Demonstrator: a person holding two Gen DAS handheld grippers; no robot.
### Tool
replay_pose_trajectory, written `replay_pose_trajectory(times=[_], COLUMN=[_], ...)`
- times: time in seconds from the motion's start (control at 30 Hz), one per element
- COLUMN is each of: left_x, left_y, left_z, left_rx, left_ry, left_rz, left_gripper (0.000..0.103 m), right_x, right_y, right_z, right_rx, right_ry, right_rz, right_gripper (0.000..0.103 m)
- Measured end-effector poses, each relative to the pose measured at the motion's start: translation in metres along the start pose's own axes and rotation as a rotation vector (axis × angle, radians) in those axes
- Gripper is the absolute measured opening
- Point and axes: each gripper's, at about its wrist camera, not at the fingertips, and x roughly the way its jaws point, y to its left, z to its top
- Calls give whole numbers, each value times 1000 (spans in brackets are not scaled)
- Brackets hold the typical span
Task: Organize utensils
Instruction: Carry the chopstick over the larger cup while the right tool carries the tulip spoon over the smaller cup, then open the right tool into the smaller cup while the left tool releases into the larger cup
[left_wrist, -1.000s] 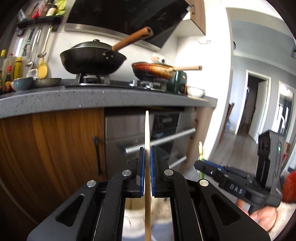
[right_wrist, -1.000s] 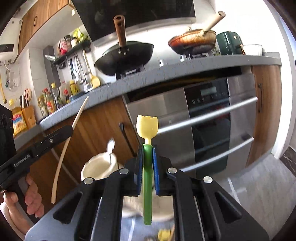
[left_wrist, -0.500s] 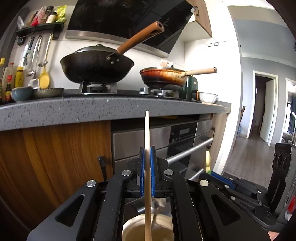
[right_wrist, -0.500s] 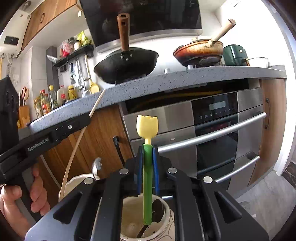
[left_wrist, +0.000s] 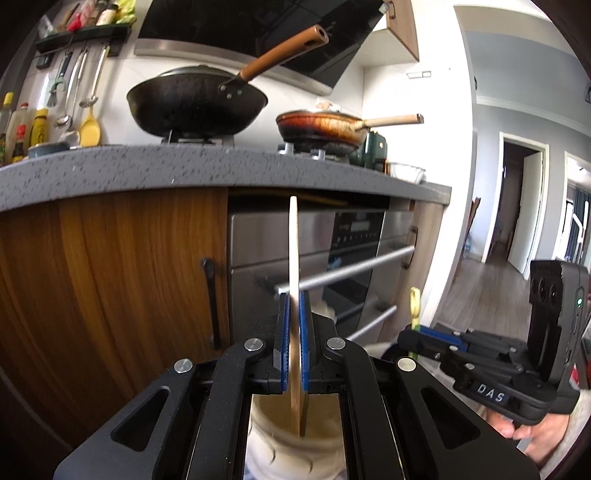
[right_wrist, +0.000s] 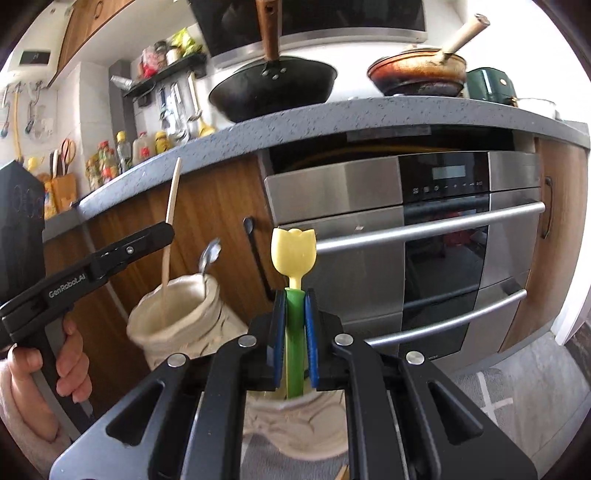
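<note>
Wooden, pale and slim: spatula (left_wrist: 293, 254) clamped upright between the blue pads of left gripper (left_wrist: 294, 347), lower end dipping into the mouth of a cream ceramic holder (left_wrist: 295, 439) seen between the gripper's black arms; same spatula (right_wrist: 170, 218) in the right wrist view, slanting down into cream holder (right_wrist: 173, 325), metal spoon (right_wrist: 209, 254) leaning at that holder's far rim; left gripper body (right_wrist: 88, 266) gripped by a hand (right_wrist: 48, 373) at the lower left edge. Green-handled utensil with yellow tulip-shaped top (right_wrist: 293, 254) pinched upright between the pads of right gripper (right_wrist: 294, 347), green stem reaching down to the rim of a second cream ceramic holder (right_wrist: 295, 432) directly below; whether the tip touches inside, not clear. Right gripper (left_wrist: 417, 334) also visible from the left wrist view, at the right, yellow-green utensil (left_wrist: 414, 306) edge-on at its tips. Behind: grey speckled countertop (left_wrist: 147, 166), black wok (left_wrist: 195, 99) and orange-brown pan (left_wrist: 321, 127) on the hob, steel oven (right_wrist: 424, 236) under the counter, wood cabinet door (left_wrist: 110, 277) beside it.
</note>
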Motion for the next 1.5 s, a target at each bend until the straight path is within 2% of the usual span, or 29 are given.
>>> replay_pose_trajectory(times=[0.37, 0.57, 1.03, 1.23, 1.43, 1.5], left_x=[6, 10, 13, 6, -7, -16], left_y=[-1, -1, 2, 1, -3, -4], left_z=[-20, -24, -21, -20, -19, -19], left_rx=[18, 23, 11, 3, -17, -46], left_ry=[98, 126, 137, 132, 151, 165], left_rz=[-1, 4, 0, 8, 9, -14], left_gripper=[5, 5, 5, 5, 7, 16], right_x=[16, 18, 19, 11, -8, -20], right_y=[3, 3, 2, 4, 8, 10], right_z=[-9, -10, -8, -5, 0, 1], right_rx=[-12, -7, 8, 5, 10, 15], right_ry=[125, 143, 145, 126, 115, 117], right_rz=[-20, -16, -7, -10, -33, -49], right_gripper=[10, 10, 11, 21, 36, 50])
